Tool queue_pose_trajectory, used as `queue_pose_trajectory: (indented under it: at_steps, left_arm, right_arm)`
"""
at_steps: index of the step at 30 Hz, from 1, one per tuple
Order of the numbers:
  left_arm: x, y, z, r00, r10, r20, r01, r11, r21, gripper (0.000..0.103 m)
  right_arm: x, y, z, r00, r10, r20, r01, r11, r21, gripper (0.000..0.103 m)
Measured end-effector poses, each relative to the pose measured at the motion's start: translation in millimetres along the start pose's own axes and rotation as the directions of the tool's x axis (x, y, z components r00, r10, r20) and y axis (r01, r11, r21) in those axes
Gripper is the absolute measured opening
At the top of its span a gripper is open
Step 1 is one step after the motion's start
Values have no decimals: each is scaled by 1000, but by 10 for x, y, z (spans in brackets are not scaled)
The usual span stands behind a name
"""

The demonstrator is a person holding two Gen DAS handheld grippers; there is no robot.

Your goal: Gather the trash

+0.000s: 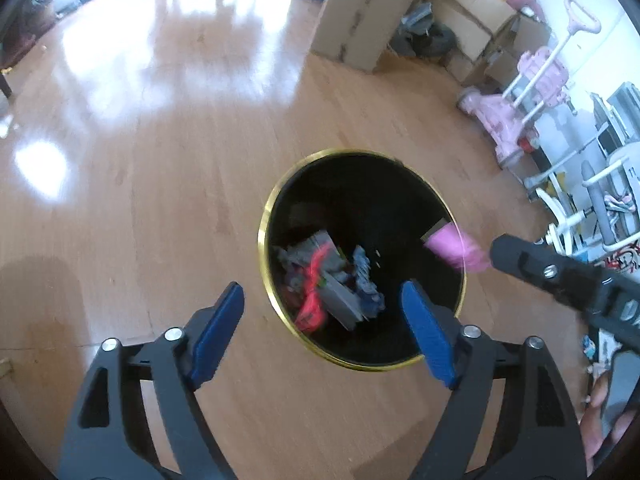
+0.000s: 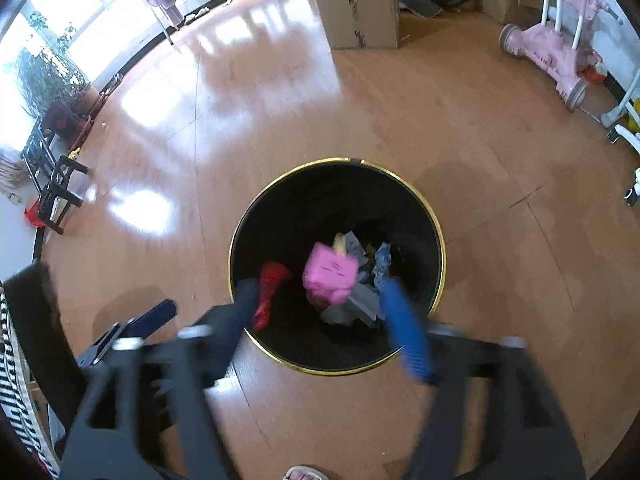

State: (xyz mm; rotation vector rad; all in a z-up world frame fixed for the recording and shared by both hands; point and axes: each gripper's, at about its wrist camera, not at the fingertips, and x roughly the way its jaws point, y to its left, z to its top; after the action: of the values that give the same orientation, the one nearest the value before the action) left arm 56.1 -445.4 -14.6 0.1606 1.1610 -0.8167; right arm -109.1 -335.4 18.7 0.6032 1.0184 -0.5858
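Observation:
A black trash bin with a gold rim (image 1: 264, 236) (image 2: 438, 240) stands on the wooden floor and holds several pieces of trash, red, grey and blue. A pink carton (image 2: 330, 274) (image 1: 456, 246) is in the air at the bin's mouth, touching neither gripper. My left gripper (image 1: 324, 312) is open and empty, over the bin's near rim. My right gripper (image 2: 320, 304) is open with blurred fingers, over the bin; its black finger (image 1: 560, 276) shows at the right of the left wrist view.
Cardboard boxes (image 1: 360, 16) (image 2: 356, 0) stand at the back. A pink toy scooter (image 1: 528, 92) (image 2: 560, 40) and white metal frames (image 1: 580, 200) are on the right. Black stools (image 2: 52, 176) and plants are on the left. A foot (image 2: 306, 473) is near the bottom edge.

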Motion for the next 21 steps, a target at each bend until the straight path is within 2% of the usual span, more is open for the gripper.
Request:
queue_pose_trajectory:
  at_steps: [3,4,7,11,13,16,19,21]
  left_arm:
    - [-175,185,-82,1000,28,1,-28,1000,-14,81]
    - [-298,296,-162,999,40,7,-39,999,-18,86]
    - [-650,602,-404,997,65,32,-64,998,-20,94]
    - [-1338,1347,-1038,981,188,45,-183,979,-86,97]
    - [-1644,1729,-1390,967,253,32,-247,961,-127,97]
    - [-2142,2386,-1993,924,381,-23,-376,900,-222,97]
    - [-2538,2834,-2450,899,435,-55,-428,843,-326,97]
    - [-2680,3087,-2632,895,438,-81,-431,805,-407,97]
  right_arm:
    - [-32,76,-10,1000,22,6,-22,1000,-19,77]
    - [-38,134,-32,1000,19,4,-19,999,-37,82]
    - [-23,428,-148,1000,12,-23,-15,992,-126,87]
    - [-35,1072,-464,998,-4,-65,-16,953,-304,92]
    - [-67,1474,-715,997,-17,-70,-13,915,-403,94]
    - [-192,2139,-1200,998,23,-60,-50,861,-507,96]
    - [-268,2641,-1636,991,99,-90,-133,827,-547,96]
    - [-297,2925,-1881,991,111,-74,-133,798,-587,96]
